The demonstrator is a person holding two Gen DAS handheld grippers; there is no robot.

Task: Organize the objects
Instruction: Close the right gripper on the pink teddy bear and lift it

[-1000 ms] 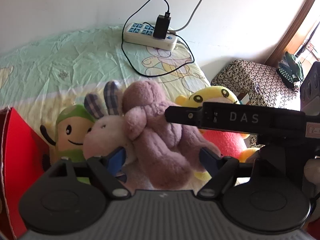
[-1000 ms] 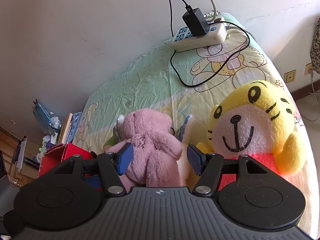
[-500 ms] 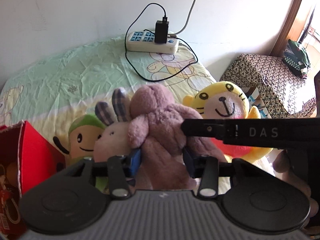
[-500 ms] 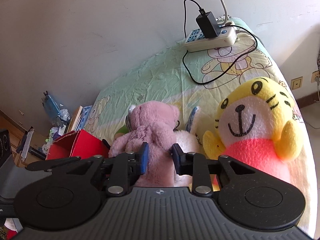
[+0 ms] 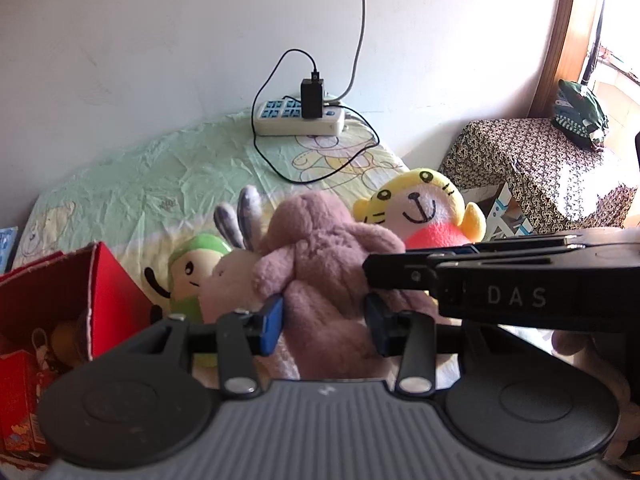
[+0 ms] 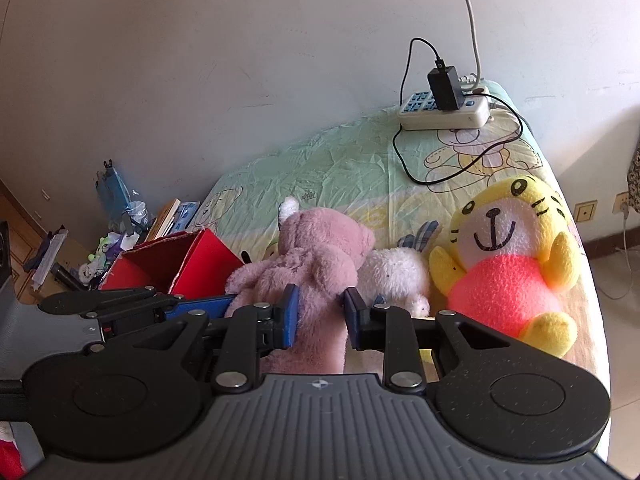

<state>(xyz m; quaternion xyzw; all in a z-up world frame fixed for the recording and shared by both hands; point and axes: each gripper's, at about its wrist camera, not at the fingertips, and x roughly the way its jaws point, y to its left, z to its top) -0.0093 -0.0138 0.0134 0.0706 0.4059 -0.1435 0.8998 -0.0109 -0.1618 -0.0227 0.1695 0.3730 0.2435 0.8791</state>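
Note:
A pink plush bear point(image 5: 324, 248) point(image 6: 320, 252) is held up above the bed between both grippers. My left gripper point(image 5: 324, 322) is shut on its lower body, blue pads pressed into the fur. My right gripper point(image 6: 320, 316) is shut on the bear from the other side. It shows as a black bar point(image 5: 500, 280) crossing the left wrist view. A red open box point(image 5: 80, 292) point(image 6: 180, 260) stands to the left of the bear. A white rabbit plush point(image 5: 232, 280) point(image 6: 394, 276), a green plush point(image 5: 196, 264) and a yellow tiger plush point(image 5: 420, 208) point(image 6: 508, 248) lie on the sheet.
A white power strip point(image 5: 300, 118) point(image 6: 444, 108) with a black charger and looping cable lies at the bed's far end by the wall. A patterned cloth-covered stand point(image 5: 536, 168) is at the right. Books and clutter point(image 6: 120, 216) sit past the bed's left edge.
Both grippers have closed onto the pink bear, from wide open to pressing its fur. Both have risen and drawn back, carrying the bear up off the other plush toys.

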